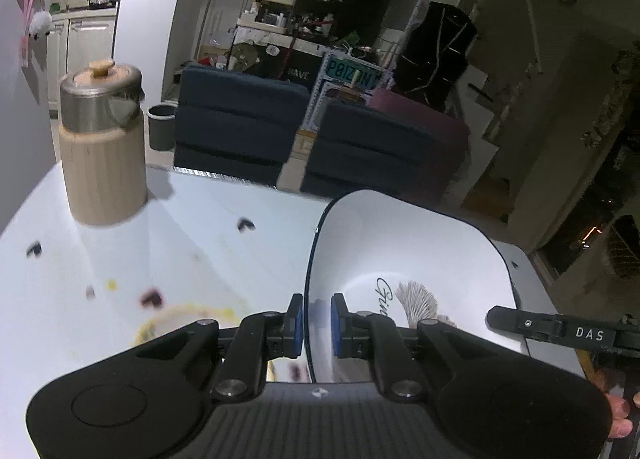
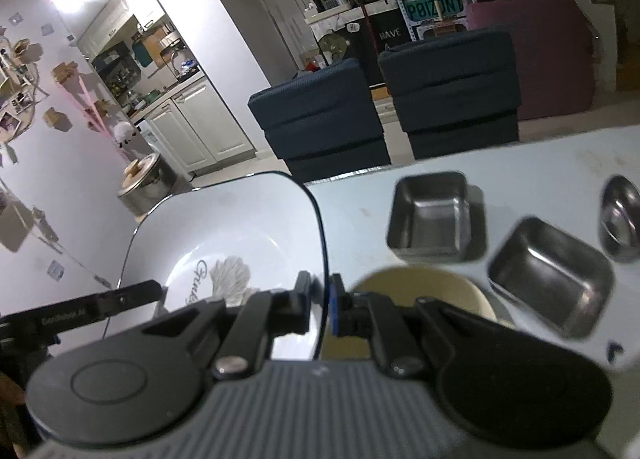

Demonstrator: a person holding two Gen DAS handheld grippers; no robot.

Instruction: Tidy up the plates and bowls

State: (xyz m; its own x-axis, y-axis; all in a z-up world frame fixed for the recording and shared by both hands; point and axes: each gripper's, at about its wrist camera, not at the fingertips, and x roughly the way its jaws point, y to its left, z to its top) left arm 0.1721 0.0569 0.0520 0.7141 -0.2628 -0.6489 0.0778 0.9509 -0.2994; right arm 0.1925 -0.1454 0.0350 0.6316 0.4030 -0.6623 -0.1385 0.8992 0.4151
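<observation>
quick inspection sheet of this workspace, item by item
surface: white table with small dark marks and a yellowish ring stain.
job's things: white square bowl, black rim, lettering inside, held off the table by both grippers; two square steel trays, a round steel dish, a beige plate below the bowl.
clutter: lidded canister, steel top, beige base.
grippers: left gripper shut on the bowl's left rim; right gripper shut on its right rim.
cables: nothing seen.
surroundings: two dark blue chairs, cluttered shelves, kitchen cabinets, a bin on the floor.
</observation>
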